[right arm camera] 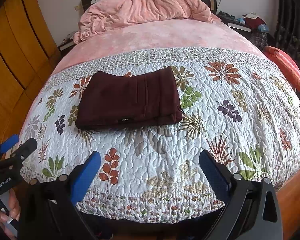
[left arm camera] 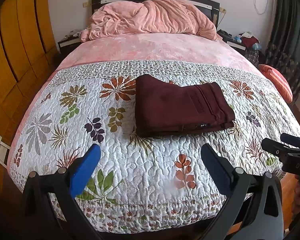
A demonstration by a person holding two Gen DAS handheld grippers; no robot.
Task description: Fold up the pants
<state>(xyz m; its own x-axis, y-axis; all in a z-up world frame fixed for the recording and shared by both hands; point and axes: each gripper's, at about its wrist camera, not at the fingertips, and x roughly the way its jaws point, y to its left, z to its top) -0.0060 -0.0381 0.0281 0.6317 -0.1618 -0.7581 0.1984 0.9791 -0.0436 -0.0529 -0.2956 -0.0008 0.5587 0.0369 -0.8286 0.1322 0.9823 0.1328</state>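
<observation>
Lying folded into a compact maroon stack, pants [left arm camera: 182,108] on the quilt [left arm camera: 150,170], mid-bed, well clear of both tools. Left gripper [left arm camera: 150,166] with fingers [left arm camera: 86,172] spread wide, pinching nothing; right gripper [right arm camera: 150,166] likewise spread and empty, near the foot edge. Looks close to finished. Risks from here: snagging the top layer on any return pass and springing the fold open; nudging the stack askew; dragging the soft quilt and tipping the layers apart.
</observation>
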